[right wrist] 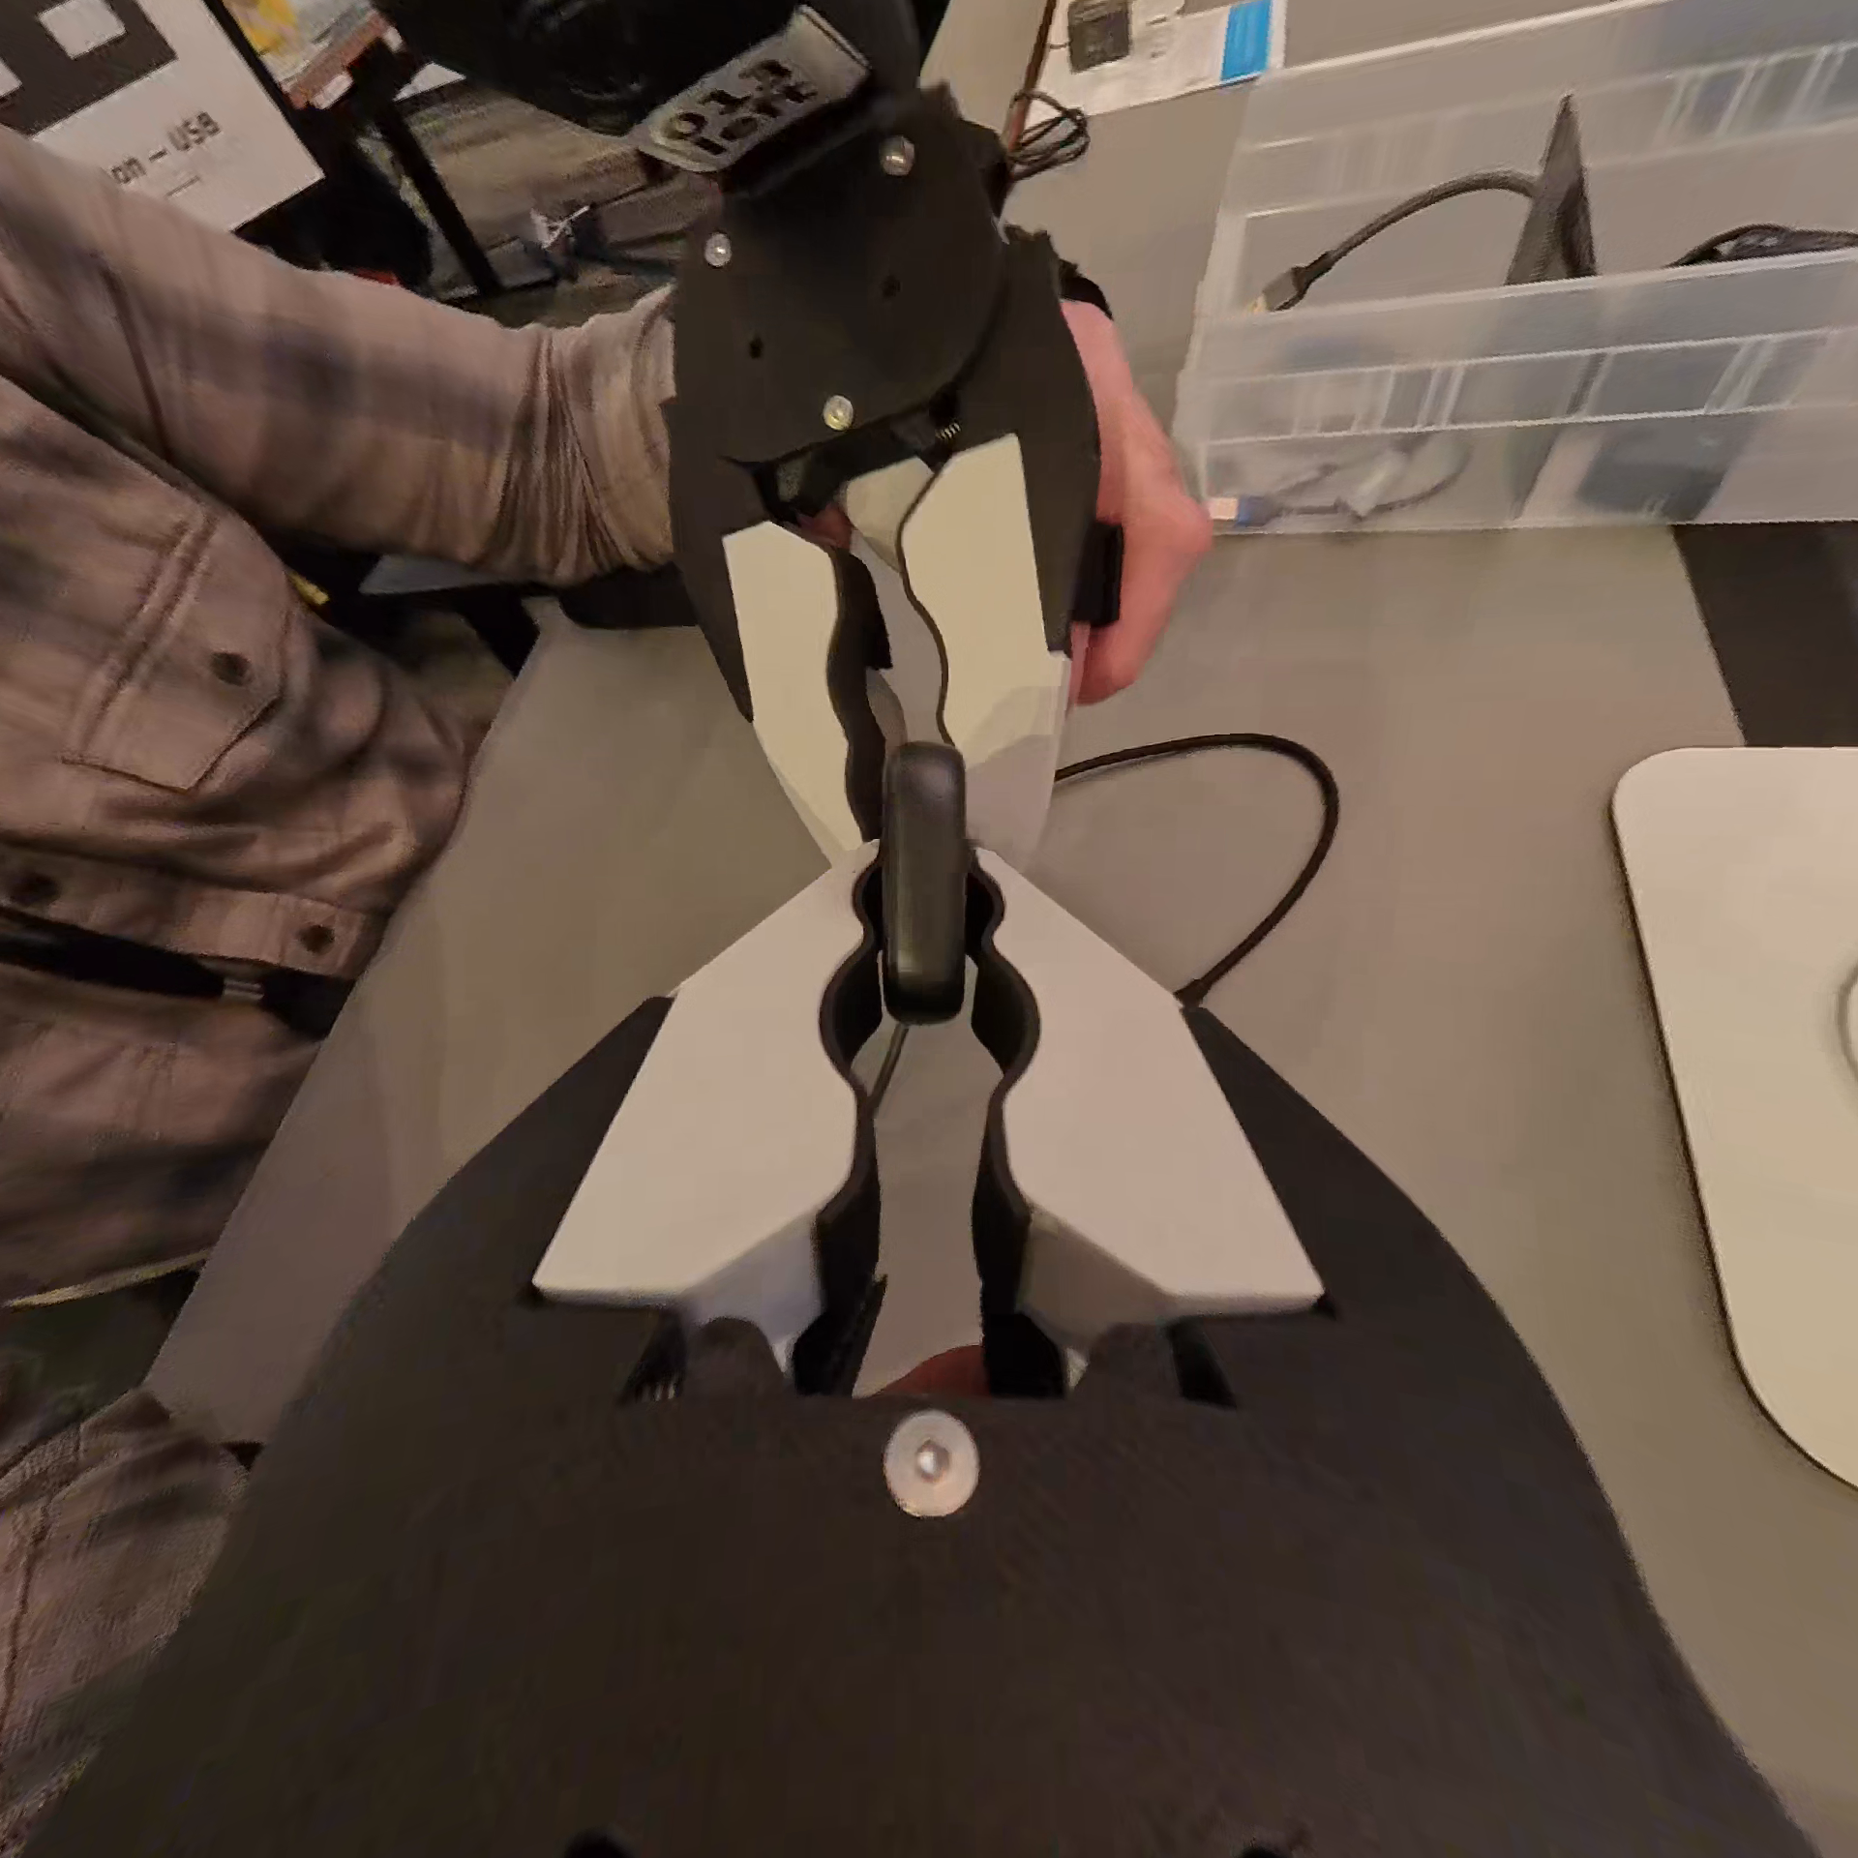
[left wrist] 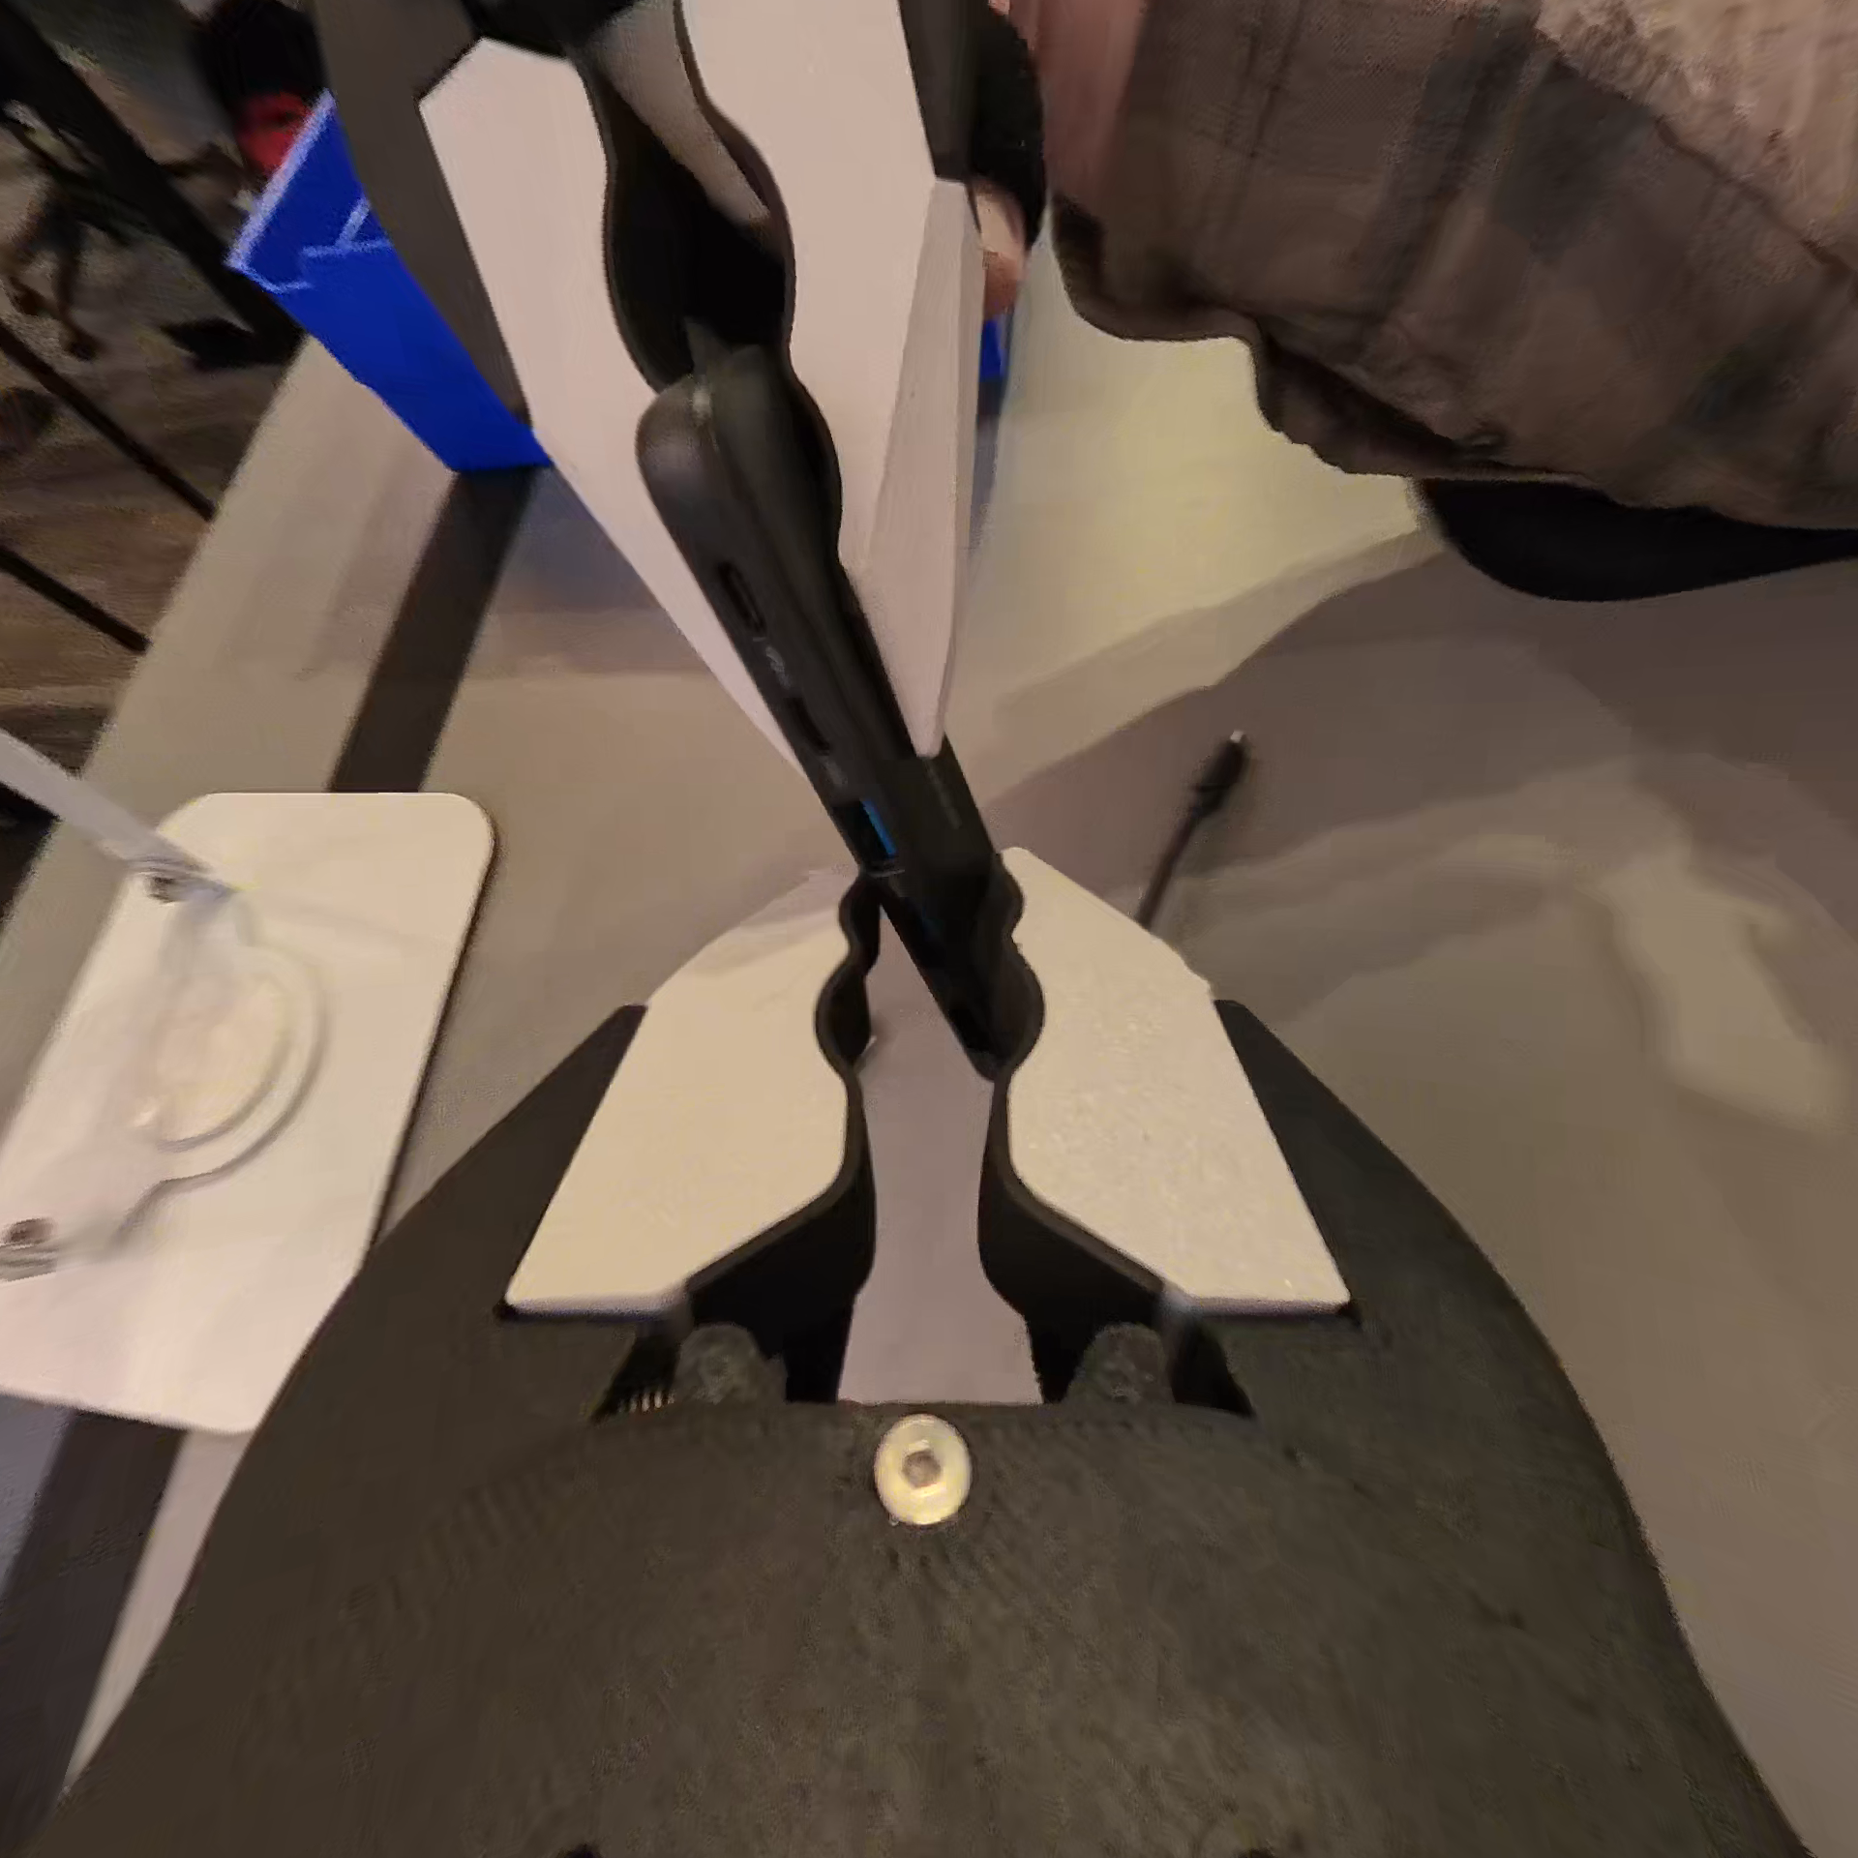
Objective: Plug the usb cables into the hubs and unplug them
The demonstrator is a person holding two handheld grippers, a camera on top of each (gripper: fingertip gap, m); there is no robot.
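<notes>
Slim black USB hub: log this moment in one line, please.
slim black USB hub: lifted off grey table | left tool: shut on hub | right tool: shut on hub | ports: no plug seen

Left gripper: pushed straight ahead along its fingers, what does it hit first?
Probably the right gripper. Both hold the slim black USB hub, which bridges them, and the right one's white fingers sit directly ahead. Depth is unclear, but nothing else shows in between.
</notes>
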